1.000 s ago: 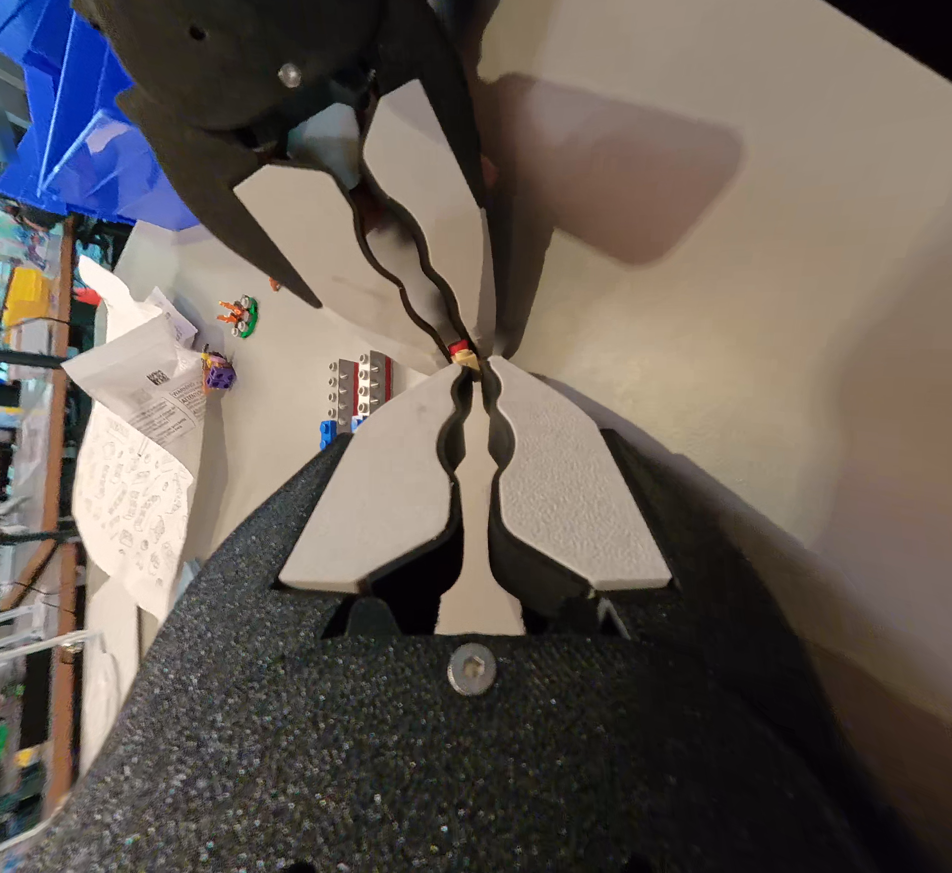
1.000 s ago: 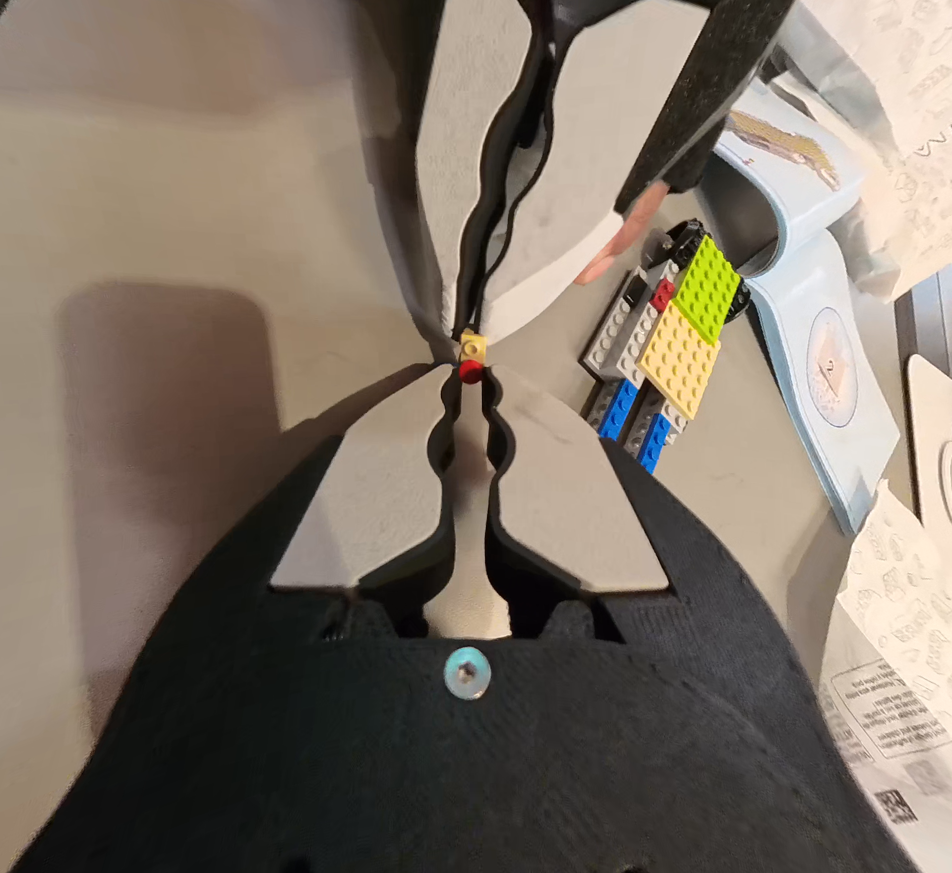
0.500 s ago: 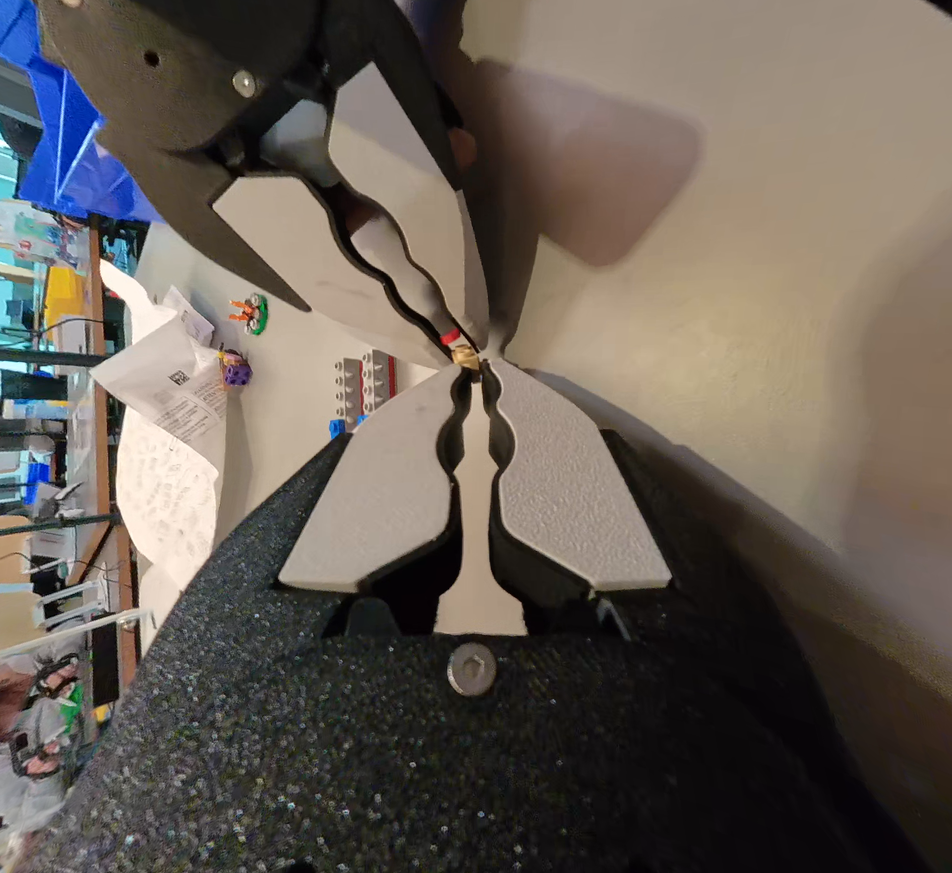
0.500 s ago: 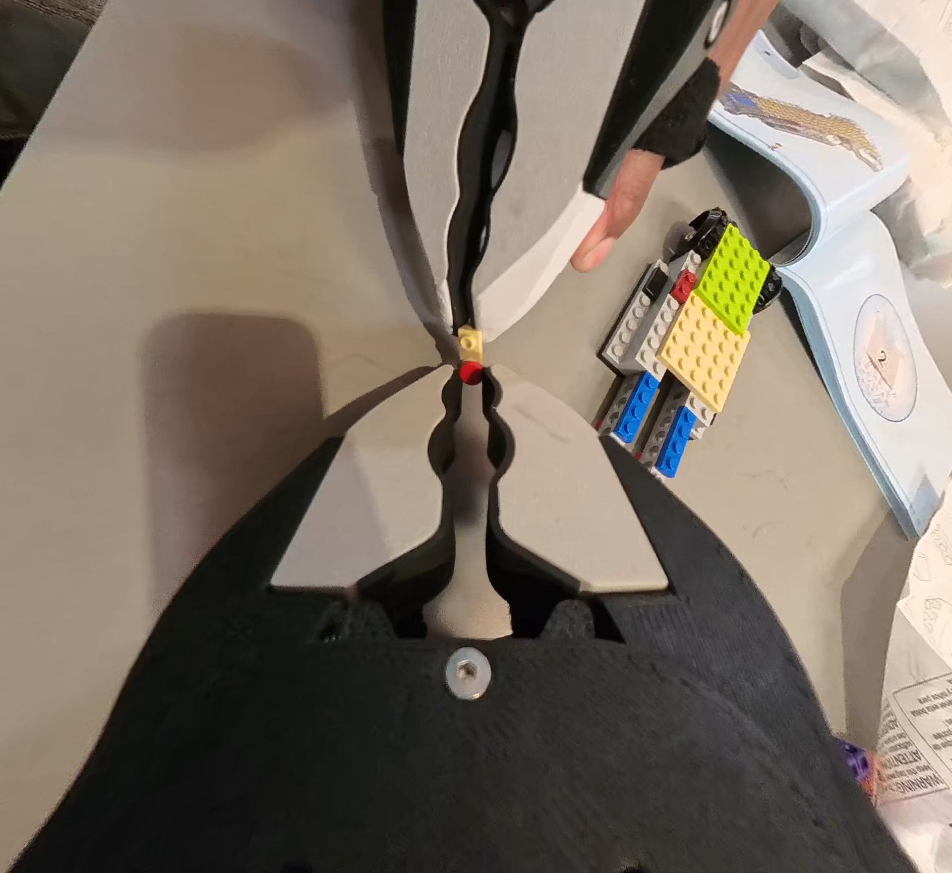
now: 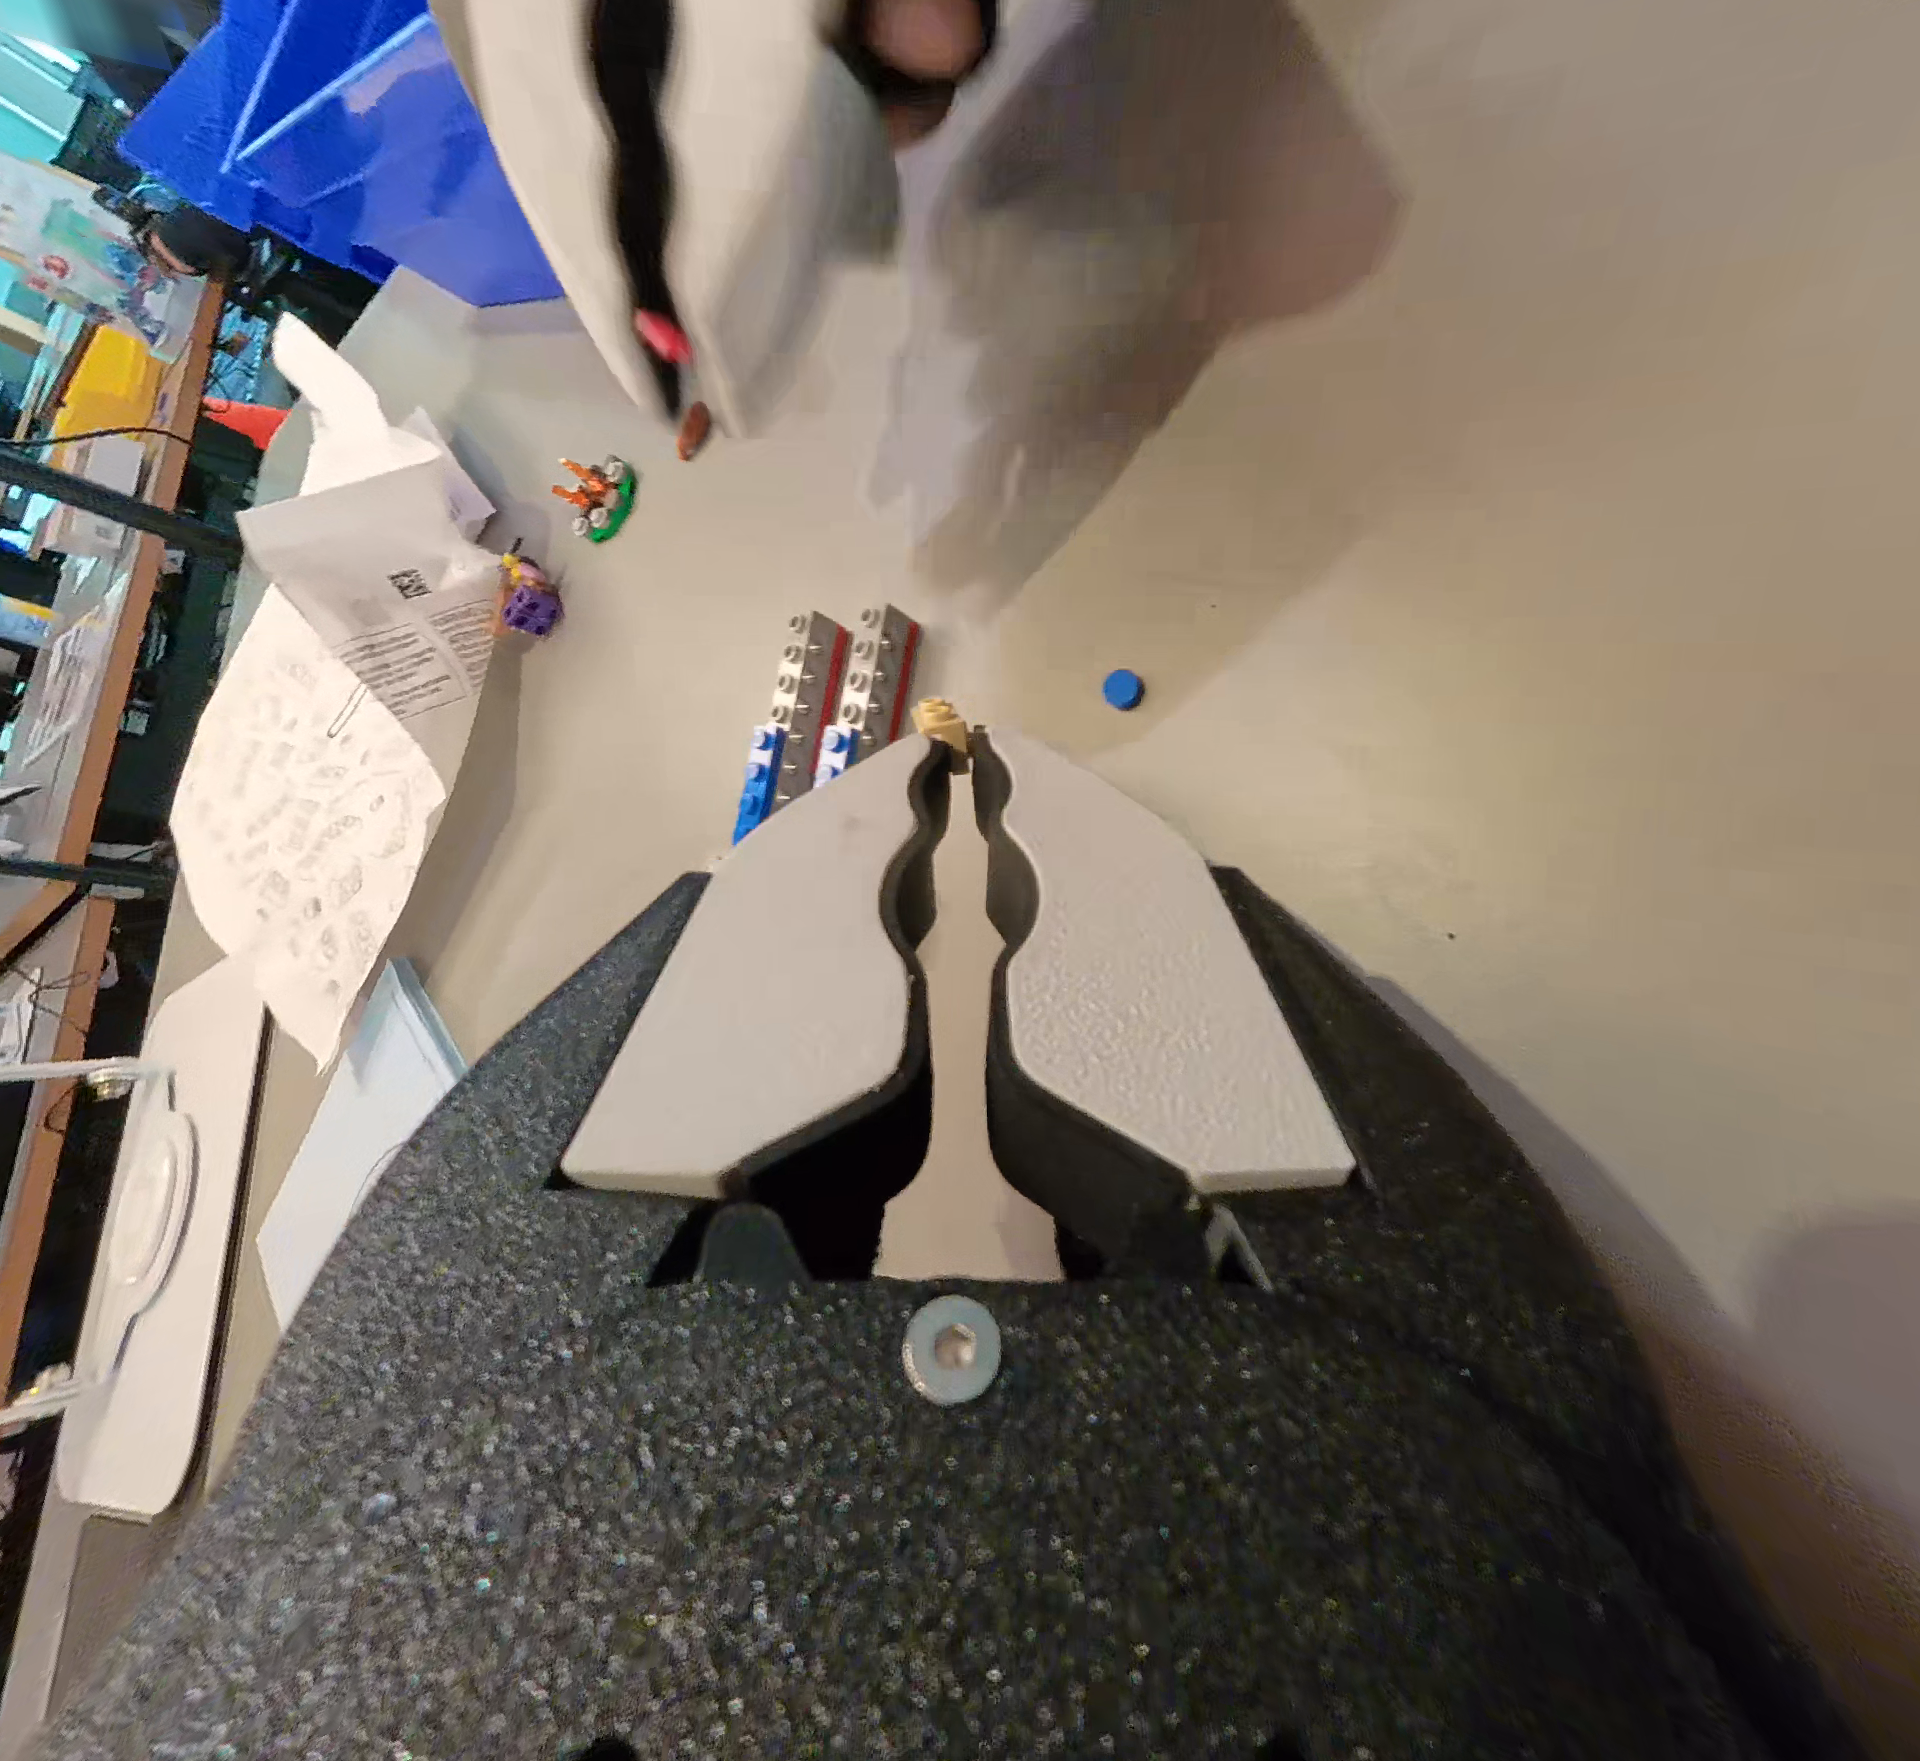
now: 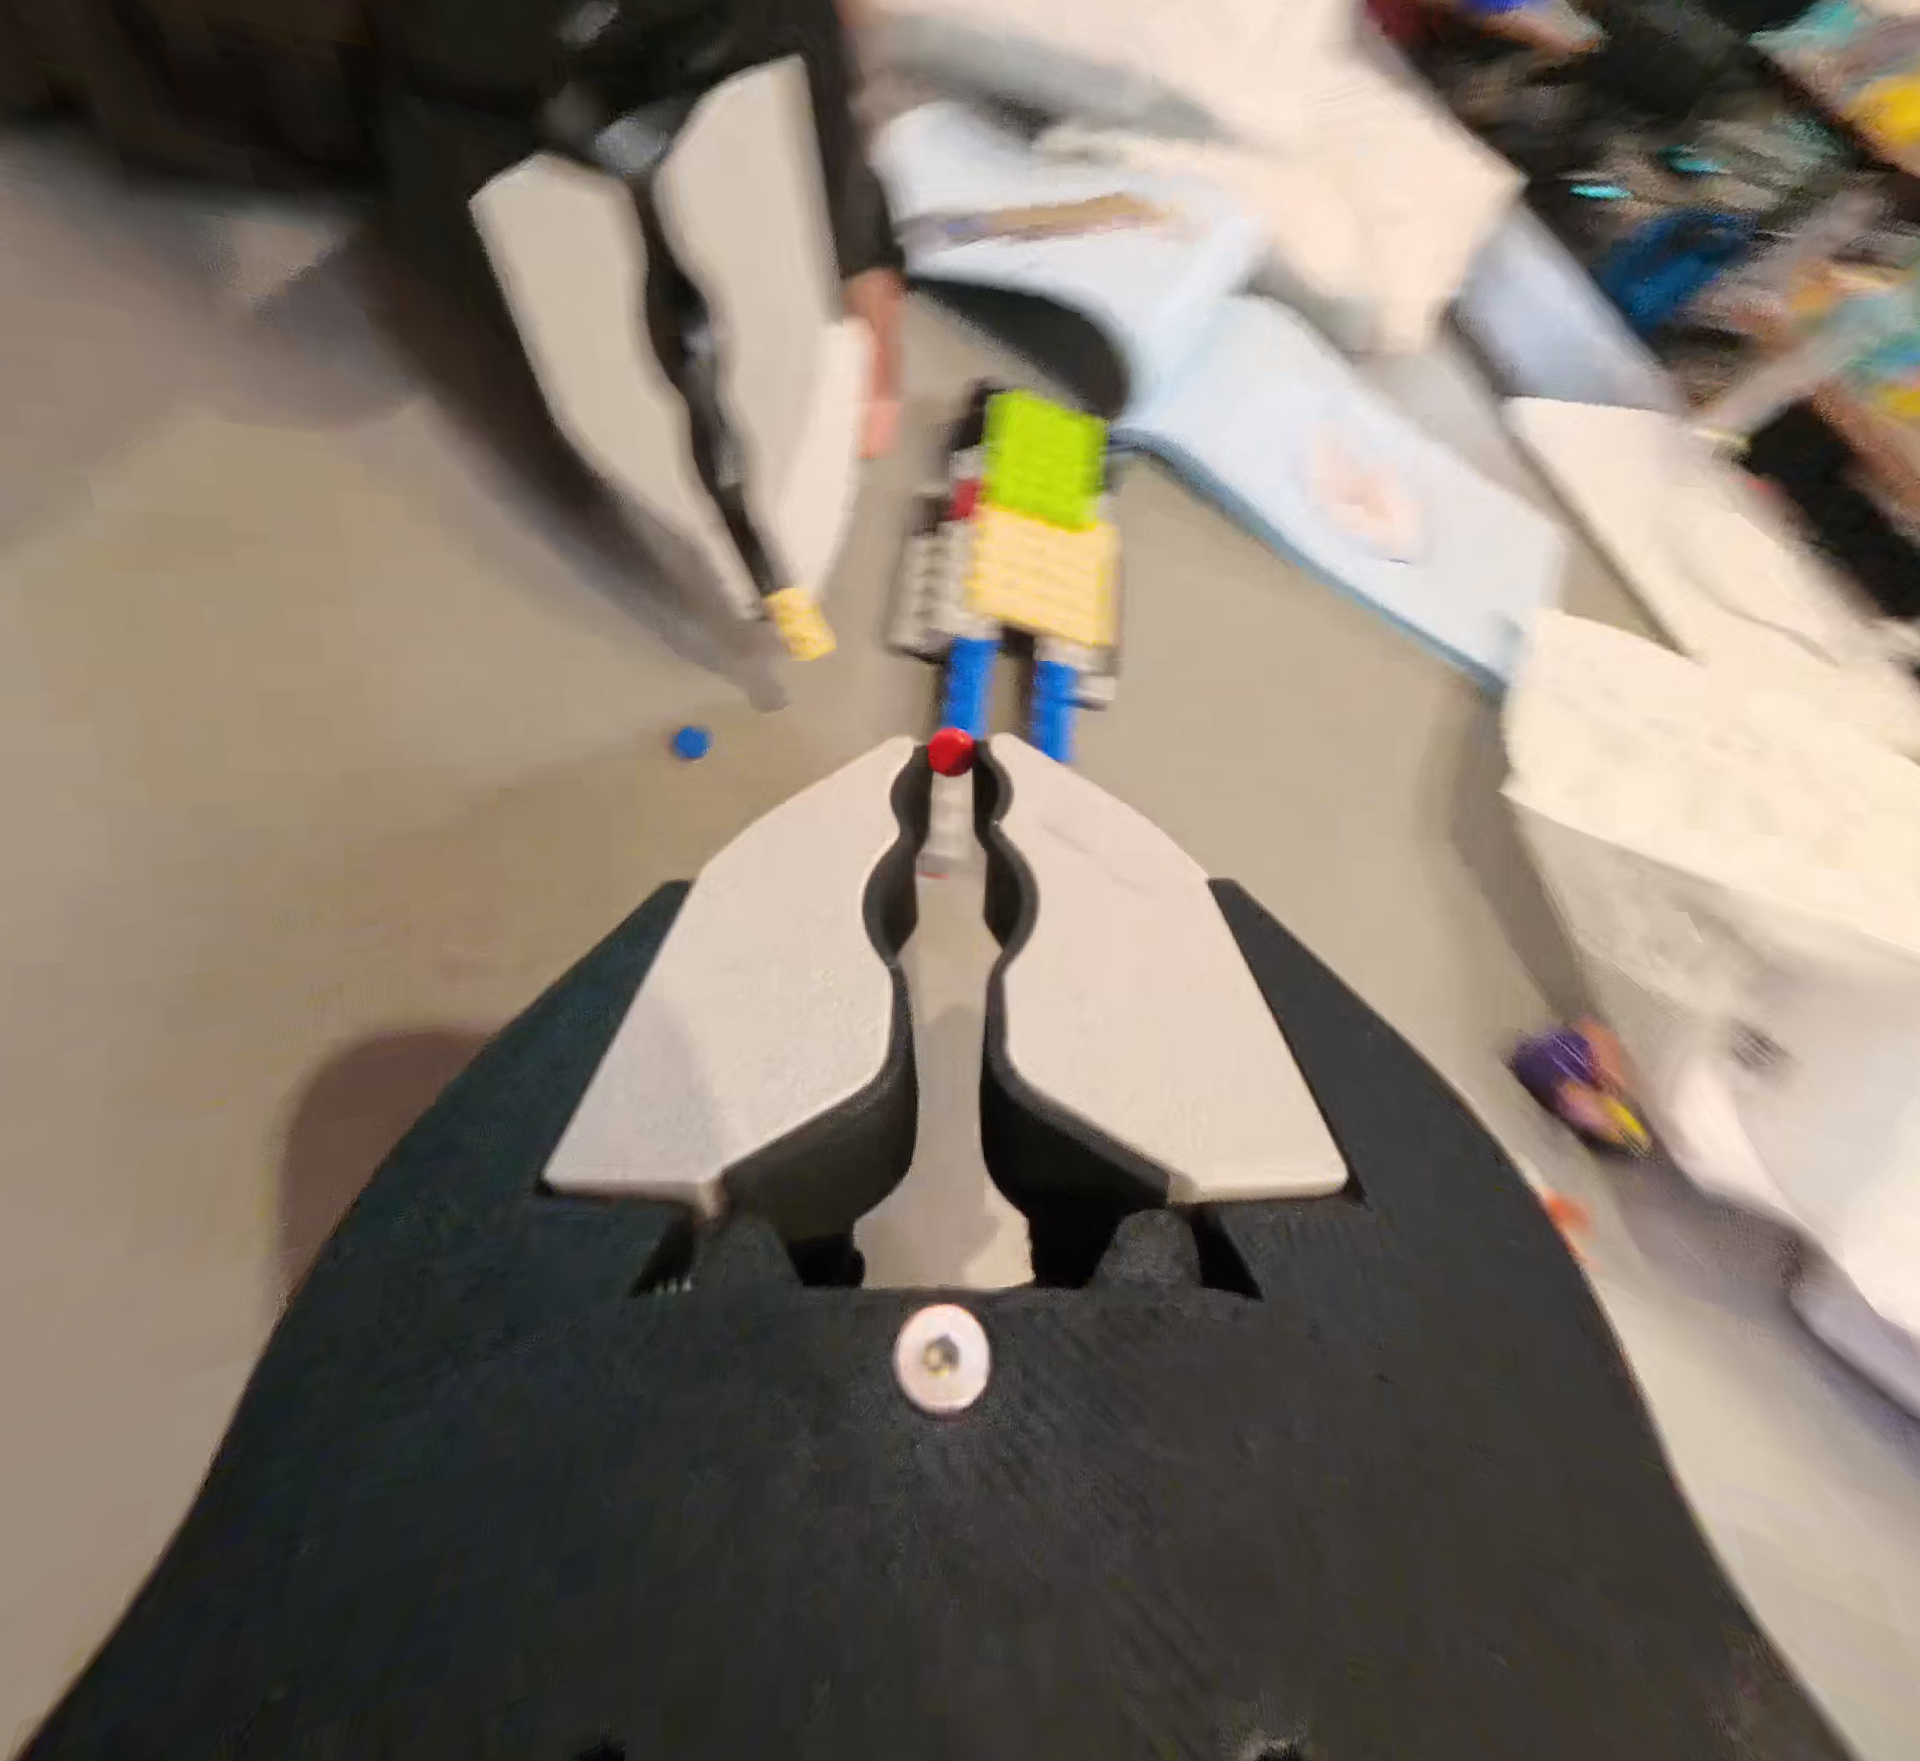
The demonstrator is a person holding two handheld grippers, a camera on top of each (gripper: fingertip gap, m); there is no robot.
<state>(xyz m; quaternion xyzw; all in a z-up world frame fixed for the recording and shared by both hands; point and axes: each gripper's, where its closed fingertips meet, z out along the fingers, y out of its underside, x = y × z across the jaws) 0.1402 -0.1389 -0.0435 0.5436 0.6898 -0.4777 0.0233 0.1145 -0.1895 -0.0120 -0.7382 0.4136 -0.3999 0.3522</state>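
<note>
Beige table [image 5: 1455, 568] with lots of clutter around, blue bins [image 5: 343, 101] at the back and loose paper sheets [image 5: 312, 724] off to one side. I'm using the brick build [image 5: 831, 703] (grey strips, blue ends, yellow and lime plates on top) as my reference for everything.

So the big change: the two grippers no longer meet tip to tip, with the tan and red bits touching. They're now well apart, and each has kept its own piece, so the two pieces are separate.

The left gripper [image 5: 956, 745] is clamped on a small tan brick [image 5: 940, 719], both pads pinching it. It sits just beside the near end of the brick build, hovering above the table. The right wrist view backs that up, though it's pretty blurry.

The right gripper [image 6: 951, 752] is pinched on a tiny red round stud [image 6: 951, 750], held right at the tips. It's near the blue end of the brick build, farther from it than the left one.

A blue round stud [image 5: 1122, 689] lies loose on the table, near the brick build on the opposite side from the paper sheets. A purple bit [image 5: 532, 605] and a green-and-orange bit [image 5: 597, 496] sit between the brick build and the sheets, and a light blue booklet [image 6: 1299, 464] lies just past the lime end.
</note>
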